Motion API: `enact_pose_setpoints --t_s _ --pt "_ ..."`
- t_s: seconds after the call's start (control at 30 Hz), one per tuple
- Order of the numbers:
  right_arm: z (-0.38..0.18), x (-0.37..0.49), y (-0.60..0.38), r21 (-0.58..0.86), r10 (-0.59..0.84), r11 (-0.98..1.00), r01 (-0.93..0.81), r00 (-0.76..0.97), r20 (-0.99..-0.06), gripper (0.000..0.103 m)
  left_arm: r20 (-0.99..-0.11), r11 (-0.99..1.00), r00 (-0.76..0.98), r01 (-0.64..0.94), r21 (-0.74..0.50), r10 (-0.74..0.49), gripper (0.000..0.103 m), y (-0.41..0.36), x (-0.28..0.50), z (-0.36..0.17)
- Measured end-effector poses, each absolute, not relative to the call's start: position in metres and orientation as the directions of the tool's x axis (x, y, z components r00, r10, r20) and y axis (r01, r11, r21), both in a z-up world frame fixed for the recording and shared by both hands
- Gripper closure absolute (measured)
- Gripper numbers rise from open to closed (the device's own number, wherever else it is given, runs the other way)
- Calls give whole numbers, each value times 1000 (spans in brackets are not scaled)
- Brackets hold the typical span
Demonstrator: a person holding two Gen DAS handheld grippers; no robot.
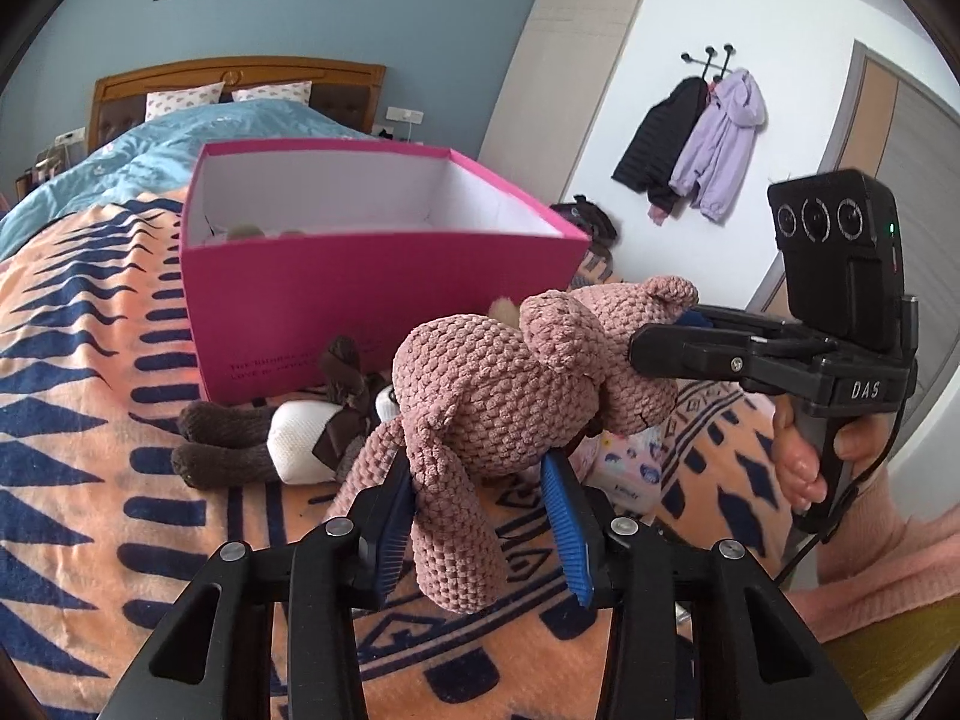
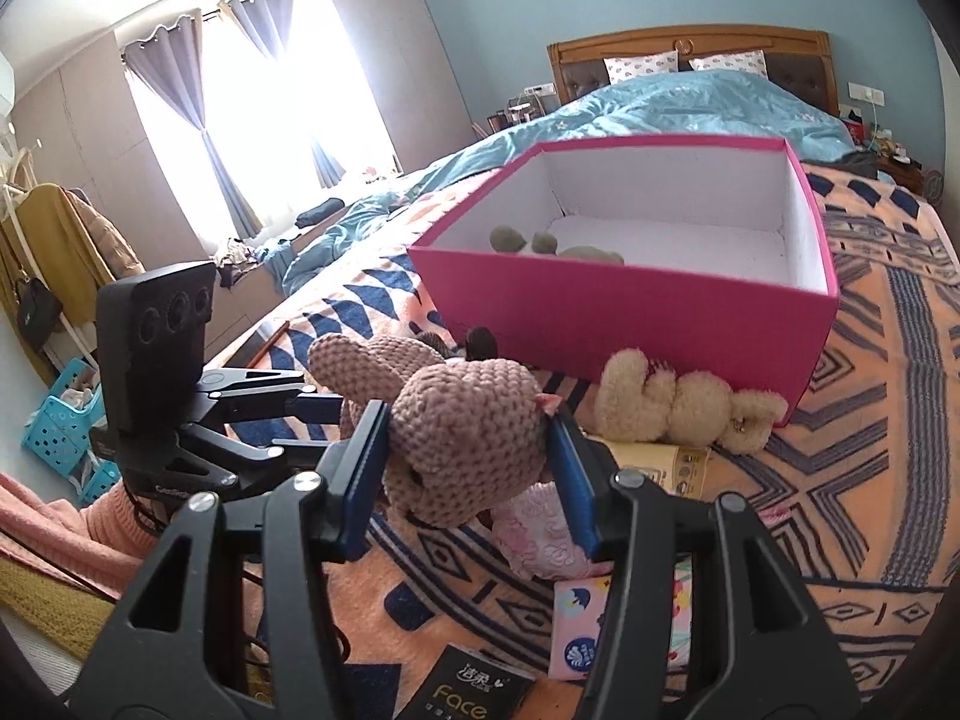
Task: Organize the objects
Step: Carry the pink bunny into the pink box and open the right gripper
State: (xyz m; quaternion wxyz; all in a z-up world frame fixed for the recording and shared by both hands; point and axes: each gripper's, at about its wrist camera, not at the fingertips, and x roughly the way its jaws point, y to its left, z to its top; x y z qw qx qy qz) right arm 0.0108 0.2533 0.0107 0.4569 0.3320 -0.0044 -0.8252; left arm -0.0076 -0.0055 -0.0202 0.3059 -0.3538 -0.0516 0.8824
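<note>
A pink knitted plush toy [image 1: 510,396] hangs above the patterned blanket, stretched between both grippers. My left gripper [image 1: 480,510] has its blue pads pressed on the toy's lower body and legs. From the right, my right gripper [image 1: 660,351] grips the toy's head. In the right wrist view the head [image 2: 468,438] is squeezed between the right gripper's [image 2: 465,480] pads, and the left gripper [image 2: 336,402] holds the far end. An open pink box [image 1: 372,300] [image 2: 630,324] stands just behind, with olive plush items [image 2: 510,238] inside.
A brown and white plush [image 1: 288,438] lies in front of the box. A cream teddy bear [image 2: 678,402] lies against its near wall. Tissue packs [image 2: 576,624], a pink lace packet [image 2: 540,540] and a black packet [image 2: 462,690] lie on the blanket [image 1: 90,360].
</note>
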Motion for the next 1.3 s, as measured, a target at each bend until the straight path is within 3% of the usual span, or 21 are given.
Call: enact_pose_setpoints --t_s 0.37,0.8,1.3 --pt "57 -2 238 217 -787 -538 814 -394 -475 49 -547 -837 -645 -495 -234 534 61 -13 -20 27" --pt "105 -63 215 165 -814 -513 843 -417 -404 48 -520 -877 -718 -455 -153 463 61 -25 -87 85" --pt "90 -152 185 185 -775 -541 820 -402 -487 48 -618 -921 -696 -366 -132 365 61 -24 -177 62"
